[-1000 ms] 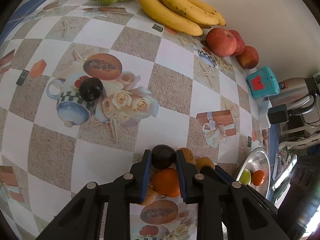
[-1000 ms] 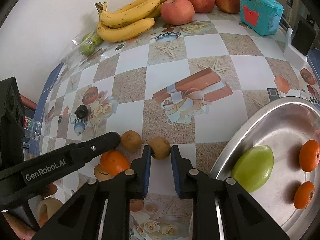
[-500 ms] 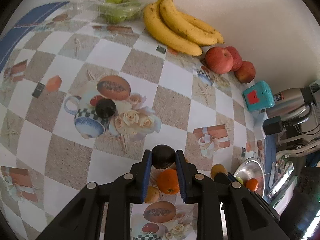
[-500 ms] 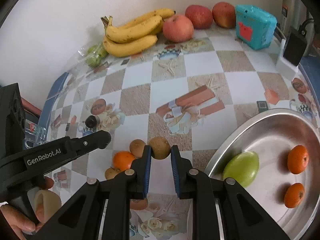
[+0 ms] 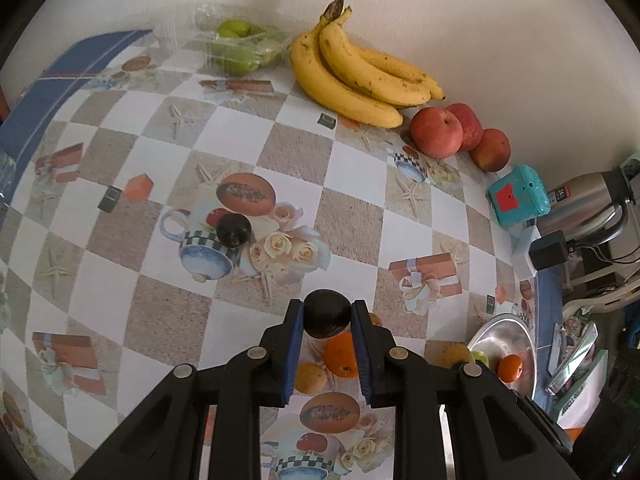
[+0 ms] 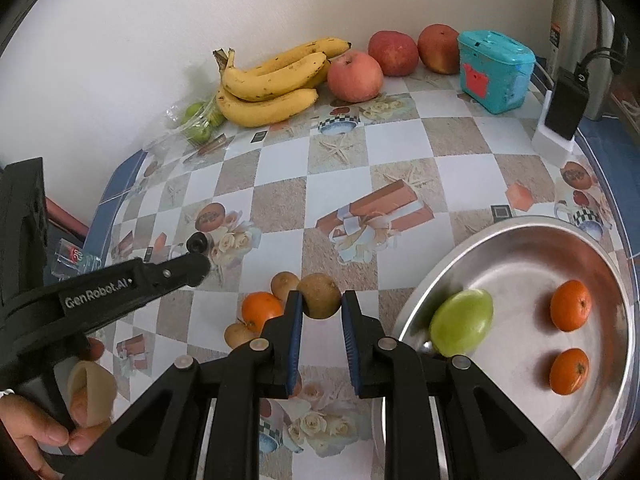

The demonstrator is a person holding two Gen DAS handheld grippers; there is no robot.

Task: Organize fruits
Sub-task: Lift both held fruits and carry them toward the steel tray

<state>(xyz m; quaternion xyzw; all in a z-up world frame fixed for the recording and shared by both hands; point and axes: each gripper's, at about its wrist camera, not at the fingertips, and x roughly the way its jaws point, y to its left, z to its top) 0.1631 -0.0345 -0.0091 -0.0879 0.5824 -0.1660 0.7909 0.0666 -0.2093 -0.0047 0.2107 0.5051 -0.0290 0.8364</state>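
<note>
Both of my grippers had lifted since 1 second earlier, each carrying its fruit with it, and the tablecloth had dropped farther below them.

From my left wrist camera, the checkered tablecloth [image 5: 352, 224] spread under me, with a bunch of bananas [image 5: 360, 76] against the wall, 3 red apples [image 5: 436, 132] beside them, a clear pack of green fruit [image 5: 240, 46] at the far left, and a teal box [image 5: 518, 196] near a steel flask [image 5: 588, 204]. 1 loose dark fruit [image 5: 234, 230] sat on a printed cup picture, well apart from me. An orange [image 5: 340, 354] and a small yellowish fruit [image 5: 310, 378] lay on the cloth directly below my fingers. My left gripper [image 5: 327, 316] was clamped on a dark round fruit [image 5: 326, 314], its blue pads pressing both sides, clear of the table.

From my right wrist camera, the steel tray [image 6: 532, 264] lay at the right, holding a green fruit [image 6: 460, 322] and 2 tangerines [image 6: 570, 310]. A brown kiwi [image 6: 284, 284], the orange [image 6: 260, 310] and the small fruit [image 6: 238, 334] stayed on the cloth just left of my fingers. My right gripper [image 6: 320, 304] was closed on a brown round fruit [image 6: 320, 296], pinched at the fingertips, just left of the tray's rim. The left gripper's black body [image 6: 132, 284] crossed the left side, with a hand [image 6: 44, 420] on its handle.
</note>
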